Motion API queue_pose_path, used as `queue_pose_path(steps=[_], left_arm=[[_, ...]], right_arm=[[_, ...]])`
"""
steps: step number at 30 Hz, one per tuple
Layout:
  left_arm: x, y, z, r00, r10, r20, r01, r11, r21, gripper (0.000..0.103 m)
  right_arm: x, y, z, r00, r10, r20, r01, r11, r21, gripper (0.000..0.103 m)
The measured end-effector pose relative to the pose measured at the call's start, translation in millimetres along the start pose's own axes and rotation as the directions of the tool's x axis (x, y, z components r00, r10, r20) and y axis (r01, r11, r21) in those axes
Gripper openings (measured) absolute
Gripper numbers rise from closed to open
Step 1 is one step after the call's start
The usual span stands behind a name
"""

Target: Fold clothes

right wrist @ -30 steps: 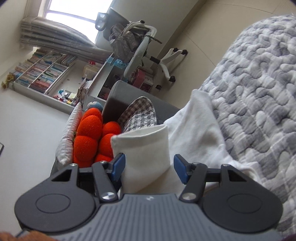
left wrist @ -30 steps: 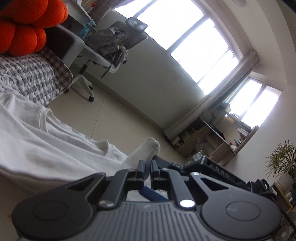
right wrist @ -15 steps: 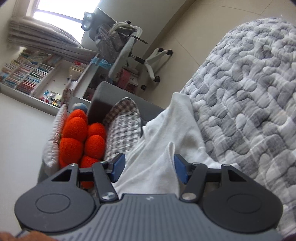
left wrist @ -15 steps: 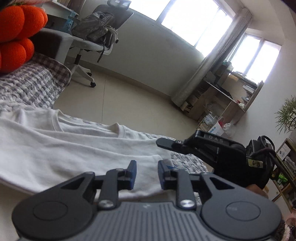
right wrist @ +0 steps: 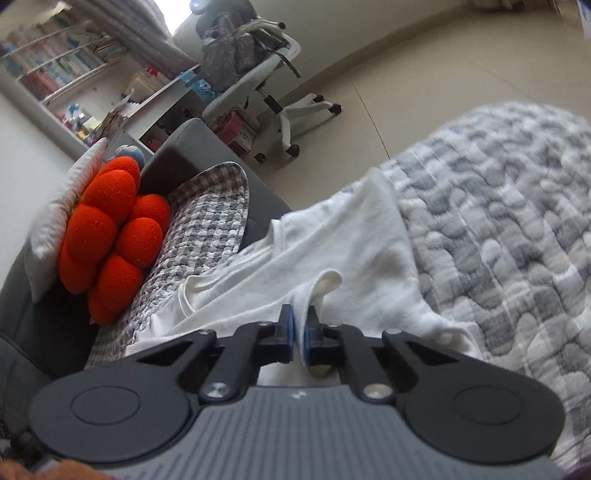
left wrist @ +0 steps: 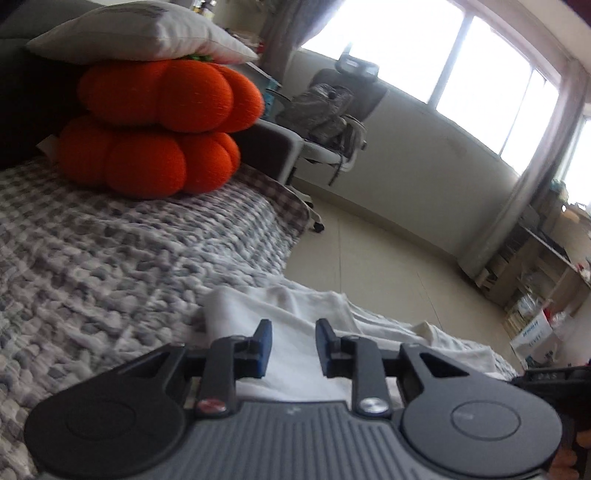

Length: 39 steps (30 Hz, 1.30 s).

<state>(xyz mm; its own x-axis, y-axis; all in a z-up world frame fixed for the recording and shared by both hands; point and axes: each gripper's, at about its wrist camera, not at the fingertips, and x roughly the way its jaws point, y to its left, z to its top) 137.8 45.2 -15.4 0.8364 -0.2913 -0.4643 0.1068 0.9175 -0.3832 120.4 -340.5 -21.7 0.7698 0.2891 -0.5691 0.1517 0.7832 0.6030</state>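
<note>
White cotton fills the space right in front of both tools: a rumpled white T-shirt (right wrist: 332,251) lies spread on the grey-and-white quilted bedspread (right wrist: 509,229). The right gripper (right wrist: 300,334) has its blue-padded jaws pressed together on a raised fold of that shirt, the cloth standing up in a small ridge just past the tips, toward twelve o'clock. The left gripper (left wrist: 292,345) sits with its blue pads parted by a moderate gap and nothing between them; the white T-shirt (left wrist: 295,325) lies under and just beyond the tips, without being gripped. At about four o'clock in the left wrist view, the black body of the other tool shows at the frame's edge.

Beyond the shirt, toward ten o'clock, the bedspread runs on to two stacked orange pumpkin-shaped plush cushions (left wrist: 162,125), with a pale flat pillow (left wrist: 140,33) lying on top of them. From the right wrist view the same orange cushions (right wrist: 110,236) sit at nine o'clock against a dark grey sofa arm (right wrist: 192,147).

Farther off, at twelve o'clock, a white wheeled office chair (right wrist: 266,74) stands on the pale tiled floor (left wrist: 388,258) with a grey backpack (right wrist: 225,44) on its seat. Behind it are bookshelves (right wrist: 48,62), and bright windows (left wrist: 406,44) with grey curtains (left wrist: 535,155).
</note>
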Motion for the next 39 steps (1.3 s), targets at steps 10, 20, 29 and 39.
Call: queue_pose_path(steps=[10, 20, 29, 39], left_arm=[[4, 26, 1, 0.997, -0.051, 0.055, 0.056, 0.995, -0.085, 0.012], [22, 12, -15, 0.996, -0.09, -0.019, 0.09, 0.996, 0.007, 0.011], [29, 5, -24, 0.995, -0.026, -0.093, 0.038, 0.991, 0.132, 0.011], [18, -2, -15, 0.998, -0.04, -0.046, 0.047, 0.987, 0.155, 0.011]], right_arm=[[-14, 42, 34, 0.991, 0.06, 0.119, -0.045, 0.991, -0.125, 0.004], [-20, 12, 41, 0.987, 0.031, 0.155, -0.015, 0.994, -0.104, 0.004], [9, -24, 23, 0.994, -0.066, 0.083, 0.074, 0.993, -0.095, 0.005], [0, -21, 18, 0.983, -0.077, 0.165, 0.105, 0.98, -0.17, 0.016]])
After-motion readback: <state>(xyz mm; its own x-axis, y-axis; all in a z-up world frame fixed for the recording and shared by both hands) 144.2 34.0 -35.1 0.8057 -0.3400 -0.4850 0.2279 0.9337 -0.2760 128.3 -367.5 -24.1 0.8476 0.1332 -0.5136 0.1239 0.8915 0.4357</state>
